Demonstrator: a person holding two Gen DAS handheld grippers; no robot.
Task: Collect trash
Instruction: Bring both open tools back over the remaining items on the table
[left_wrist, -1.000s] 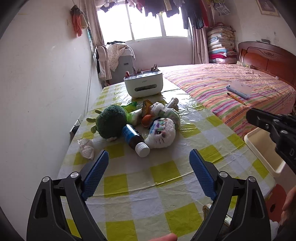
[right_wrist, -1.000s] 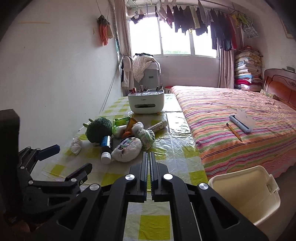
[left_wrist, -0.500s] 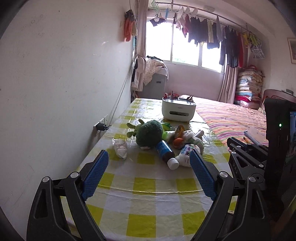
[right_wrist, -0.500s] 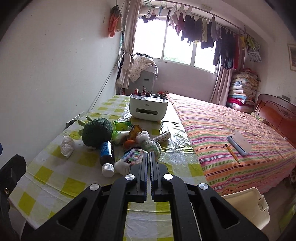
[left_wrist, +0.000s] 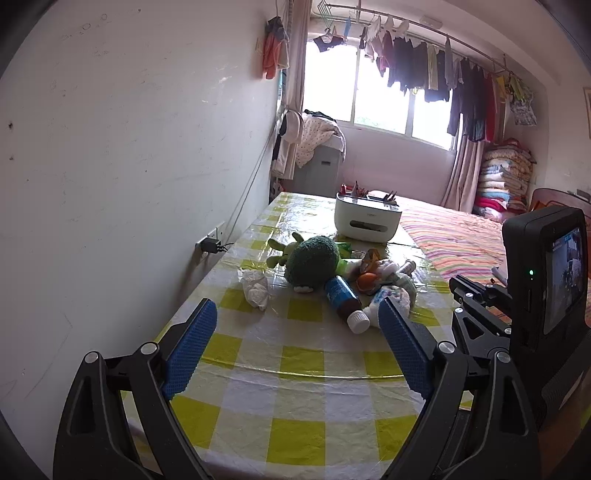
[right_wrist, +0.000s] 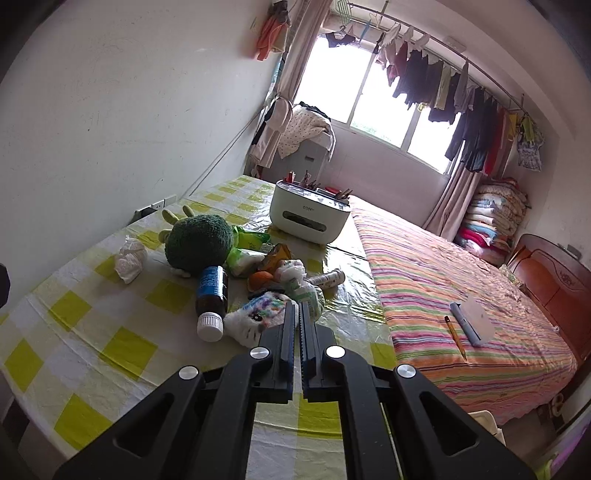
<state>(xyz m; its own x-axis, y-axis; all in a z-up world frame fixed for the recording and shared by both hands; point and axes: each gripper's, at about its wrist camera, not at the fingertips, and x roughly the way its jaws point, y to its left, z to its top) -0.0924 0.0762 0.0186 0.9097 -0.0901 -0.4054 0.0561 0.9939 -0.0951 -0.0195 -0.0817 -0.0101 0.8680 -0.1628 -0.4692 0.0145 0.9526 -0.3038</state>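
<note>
Daylight from a wide window fills the bedroom, with clothes hung on a rail across the top of both views and a striped bed (right_wrist: 461, 288) along the right. Across the lower half runs a table (left_wrist: 295, 369) under a yellow-and-white checked plastic cloth, pushed against the white wall on the left.

At centre frame in the left wrist view lies a heap of things: a green broccoli plush (left_wrist: 312, 264), a dark bottle with a white cap (left_wrist: 345, 301) lying on its side just beside it, a white cat-face plush (right_wrist: 255, 317), an orange wrapper (right_wrist: 275, 254) and a small tube (right_wrist: 330, 277). Left of the heap, a little apart from the broccoli plush, sits a crumpled white tissue (left_wrist: 255, 290) — loose on the cloth, touching nothing else. A white organiser box (left_wrist: 367, 219) stands farther back on the table.

At the bottom of its own view, the left gripper (left_wrist: 295, 341) has its blue-padded fingers spread wide over the bare cloth, with nothing between them. The right gripper (right_wrist: 297, 314) has its fingers pressed together and empty — its tip overlaps the cat-face plush in the picture, but whether it touches I cannot tell.
</note>
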